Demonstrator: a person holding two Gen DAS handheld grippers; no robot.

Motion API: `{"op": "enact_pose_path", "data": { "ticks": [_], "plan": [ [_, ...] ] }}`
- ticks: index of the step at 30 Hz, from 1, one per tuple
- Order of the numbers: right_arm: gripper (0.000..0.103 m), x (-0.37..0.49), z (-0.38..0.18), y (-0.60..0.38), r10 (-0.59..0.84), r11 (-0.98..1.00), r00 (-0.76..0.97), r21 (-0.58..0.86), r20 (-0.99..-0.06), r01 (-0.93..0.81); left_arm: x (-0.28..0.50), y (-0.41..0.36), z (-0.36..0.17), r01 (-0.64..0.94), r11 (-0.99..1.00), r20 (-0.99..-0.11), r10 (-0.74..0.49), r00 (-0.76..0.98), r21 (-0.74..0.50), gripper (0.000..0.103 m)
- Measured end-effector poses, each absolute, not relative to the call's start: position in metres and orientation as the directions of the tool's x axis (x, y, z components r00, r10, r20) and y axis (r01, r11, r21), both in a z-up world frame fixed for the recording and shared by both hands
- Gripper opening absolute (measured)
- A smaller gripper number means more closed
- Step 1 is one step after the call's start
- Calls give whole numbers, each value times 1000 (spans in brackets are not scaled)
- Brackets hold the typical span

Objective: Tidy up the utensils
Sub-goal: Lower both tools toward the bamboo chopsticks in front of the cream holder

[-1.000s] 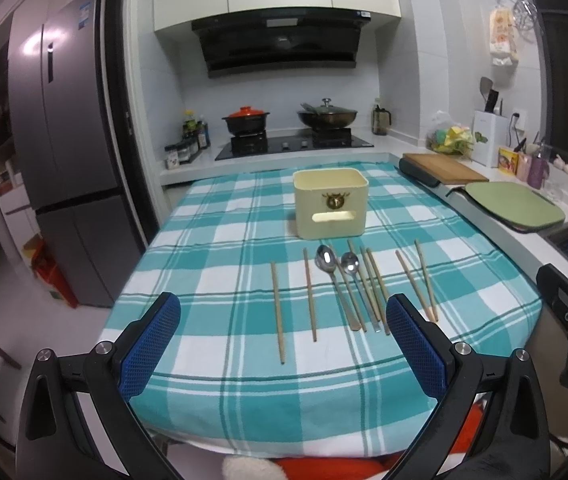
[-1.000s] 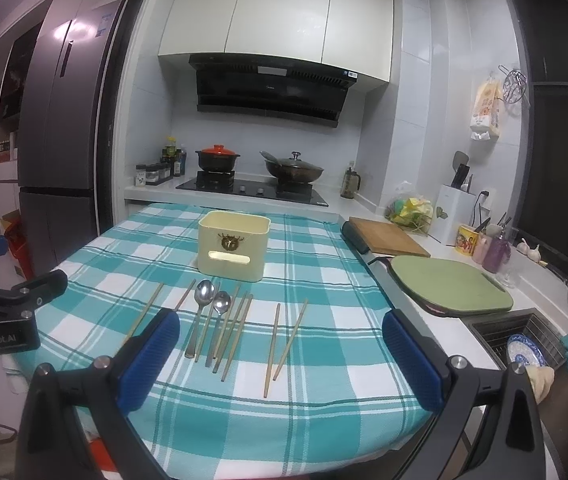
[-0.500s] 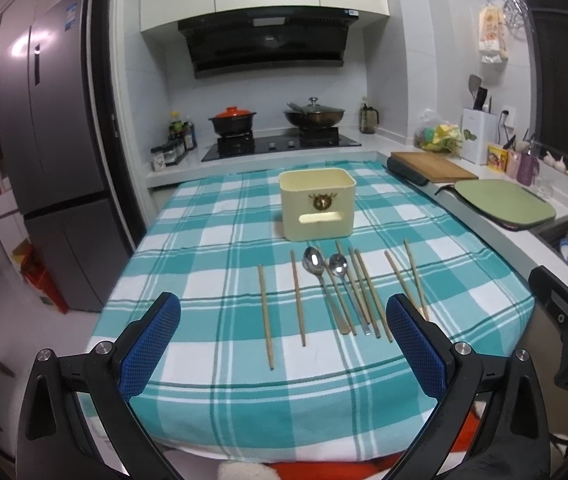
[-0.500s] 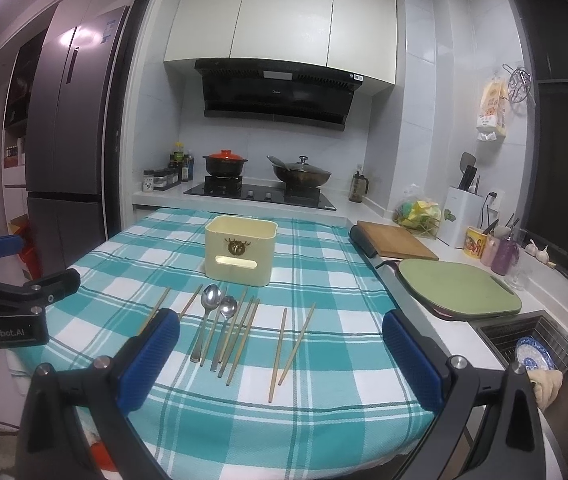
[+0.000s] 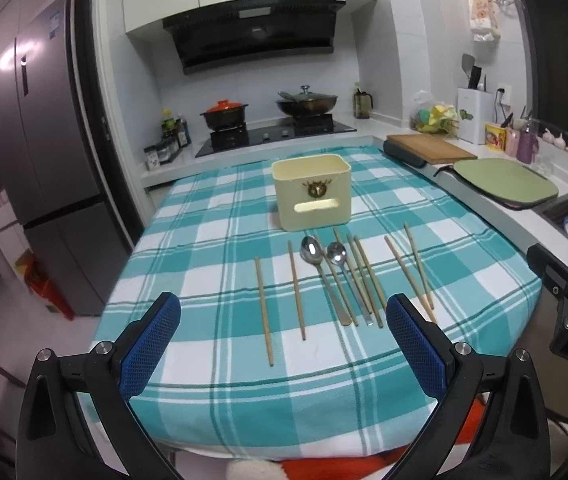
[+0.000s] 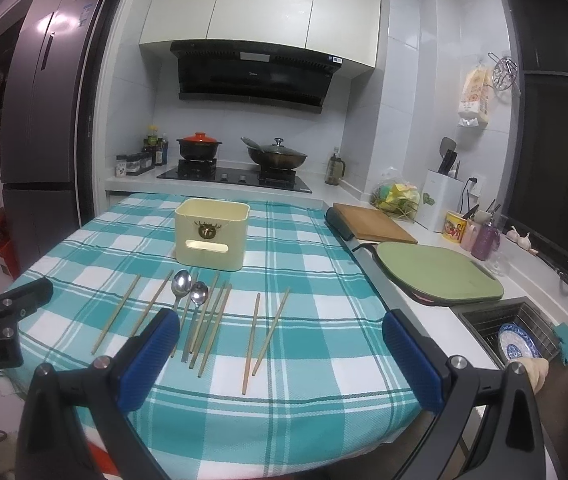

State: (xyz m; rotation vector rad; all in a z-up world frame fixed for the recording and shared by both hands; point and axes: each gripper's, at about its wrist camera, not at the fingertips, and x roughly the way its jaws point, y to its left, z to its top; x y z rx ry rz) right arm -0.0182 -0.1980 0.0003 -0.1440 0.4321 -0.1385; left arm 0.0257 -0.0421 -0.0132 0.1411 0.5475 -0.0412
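The left gripper [image 5: 284, 344] hangs above the near edge of the counter [image 5: 211, 400] with its blue-padded fingers [image 5: 149, 346] spread wide apart and nothing between them. The right gripper [image 6: 279, 360] is in the same condition above the near right part of the counter: fingers wide apart, holding nothing. The counter carries a teal-and-white checked cloth [image 6: 316, 400]. A cream utensil holder [image 5: 311, 192] stands upright toward the far edge, at mid-width; its front face bears a dark emblem and a slot-shaped handle opening. No lettering on it can be read. The utensils lie flat in a row on the cloth between the holder and the near edge, handles toward the near edge. From the left edge to the right edge: two separate chopsticks [image 5: 279, 302], lying apart from each other; two metal spoons [image 5: 324, 258] side by side with bowls toward the holder; a tight group of chopsticks [image 5: 364, 280] just beside the spoons; and a further pair of chopsticks [image 5: 414, 270] set apart toward the right edge, converging at their near ends. Partial white lettering "Robot.AI" is legible on the body of the left gripper as seen in the right wrist view. The label strip on the range hood [image 6: 255, 76] is too small to read.
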Motion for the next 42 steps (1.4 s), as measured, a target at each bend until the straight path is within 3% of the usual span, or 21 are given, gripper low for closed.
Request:
{"op": "enact_pose_path", "data": {
  "ticks": [6,27,36,42],
  "plan": [
    [103,-9,-8,-201,-186,976,875,-183,-447,114,32,-35,-16,106,993,-542,-63,838,49,102],
    [103,23,-38,-211,-200,973,803,-209,-562,96,59,-28,-43,77,995,-608,-28,793,56,103],
    [103,48,-66,-234,-70,996,779,-79,-623,27,90,29,-86,-45,999,-700,29,713,-4,102],
    [103,71,-89,-259,-58,998,740,-24,-670,56,130,48,-124,-74,997,-773,23,634,-32,102]
  ]
}}
